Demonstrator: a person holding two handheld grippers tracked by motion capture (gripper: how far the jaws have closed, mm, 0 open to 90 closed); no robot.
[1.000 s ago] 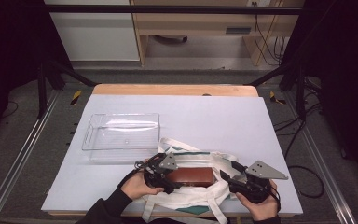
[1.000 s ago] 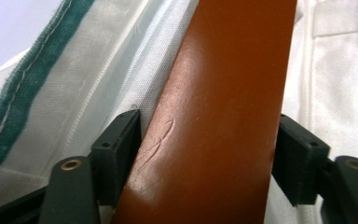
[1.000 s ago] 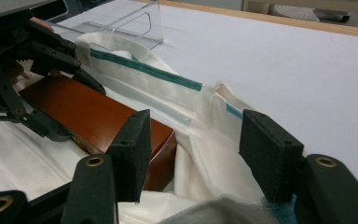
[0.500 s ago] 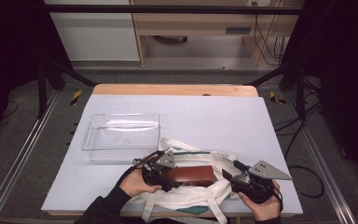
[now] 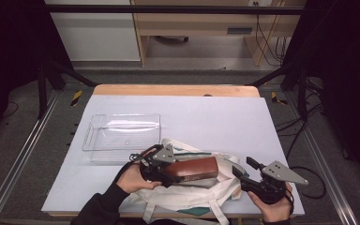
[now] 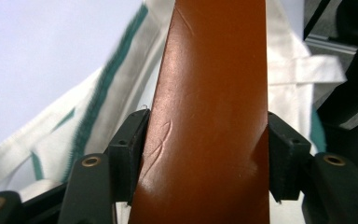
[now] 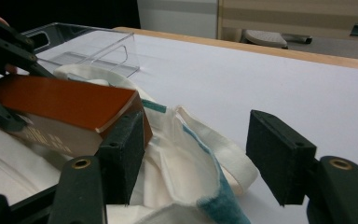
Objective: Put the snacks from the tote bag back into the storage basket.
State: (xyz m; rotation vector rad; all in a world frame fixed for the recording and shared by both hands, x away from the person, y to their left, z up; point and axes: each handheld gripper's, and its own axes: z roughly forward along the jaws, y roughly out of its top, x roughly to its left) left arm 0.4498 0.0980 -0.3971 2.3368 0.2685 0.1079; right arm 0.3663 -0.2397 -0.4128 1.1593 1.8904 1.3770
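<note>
Left gripper (image 5: 168, 174) clamped on brown box (image 5: 193, 168) | long axis straight ahead from jaws | right gripper (image 5: 244, 171) apart, seemingly empty, beyond box's far end, over tote bag (image 5: 201, 191)

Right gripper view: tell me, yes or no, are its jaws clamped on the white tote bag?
No: the right gripper stands open, the tote bag lying loose between its pads untouched.

Your table (image 5: 215, 117) with its pale lilac top and wooden far edge, a clear plastic tray (image 5: 122, 136) lying just beyond your left gripper (image 5: 161, 164), a white cloth bag (image 5: 192, 197) spread under both your grippers
</note>
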